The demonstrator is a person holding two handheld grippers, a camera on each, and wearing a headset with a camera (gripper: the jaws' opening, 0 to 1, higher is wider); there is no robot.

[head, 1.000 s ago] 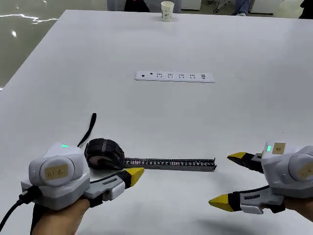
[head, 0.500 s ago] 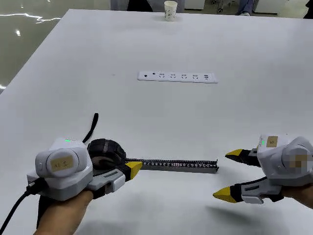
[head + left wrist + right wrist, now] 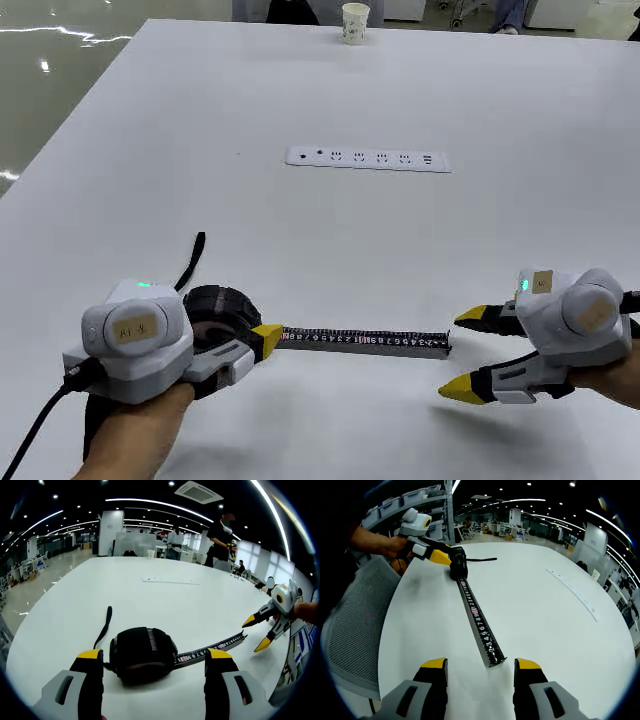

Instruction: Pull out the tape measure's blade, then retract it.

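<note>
Near the bench's near edge, the left gripper stood with jaws spread either side of the tape measure, not clearly clamping it. The blade lay drawn out flat along that edge, its tip just at the spread jaws of the right gripper, which pinched nothing. The pull looked done; the retraction seemed left. Farther off, a power strip lay mid-bench and a cup stood at the far edge.

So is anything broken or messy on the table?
Nothing stands out. The tape measure sits on the white table with its blade pulled out, lying flat and straight. The power strip lies flat, and the paper cup stands upright near the far edge.
</note>
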